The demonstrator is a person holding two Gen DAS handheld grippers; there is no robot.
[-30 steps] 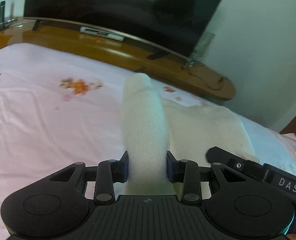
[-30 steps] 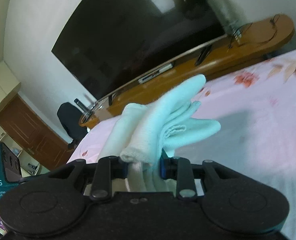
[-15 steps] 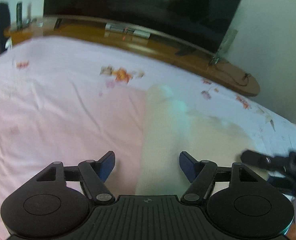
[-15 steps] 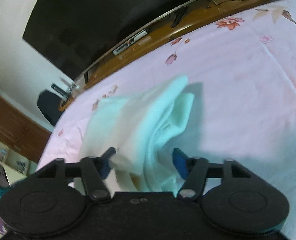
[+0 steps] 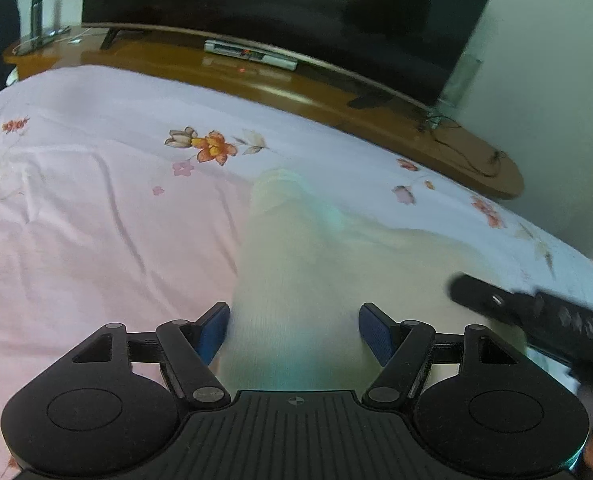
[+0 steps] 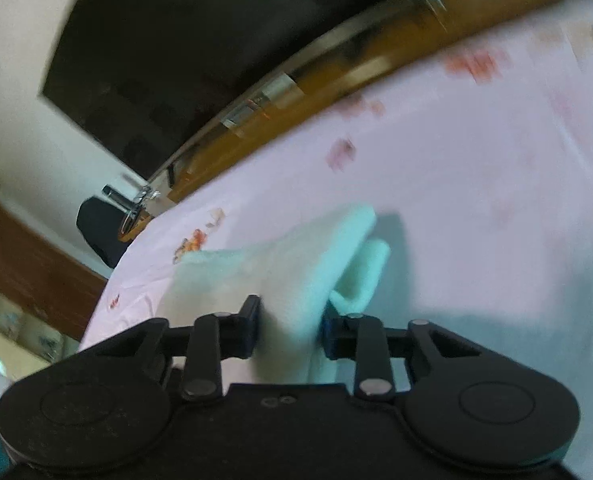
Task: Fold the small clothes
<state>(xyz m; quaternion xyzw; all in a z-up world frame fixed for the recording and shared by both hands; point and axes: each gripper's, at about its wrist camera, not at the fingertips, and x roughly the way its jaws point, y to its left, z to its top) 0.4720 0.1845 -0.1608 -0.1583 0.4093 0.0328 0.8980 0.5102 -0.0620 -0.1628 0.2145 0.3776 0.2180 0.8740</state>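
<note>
The white garment [image 5: 296, 280] is spread on the pink floral bedsheet [image 5: 96, 220]. It is straddled, unpressed, by the parted left gripper [image 5: 294, 332]. Its bunched edge is clamped by the closing right gripper [image 6: 290, 326].

Your 2 views are evenly lit by soft daylight, with window reflections showing as pale patches on the dark television screen [image 5: 280, 12] at the top of each frame. Your right wrist view is heavily motion-blurred: the floral bedsheet [image 6: 476, 168] smears at upper right, and a soft shadow falls right of the pale garment [image 6: 296, 264]. Your left wrist view is sharper, though the garment [image 5: 296, 280] at centre blurs. Fisheye distortion bends the wooden console [image 5: 256, 76] and darkens the corners.
</note>
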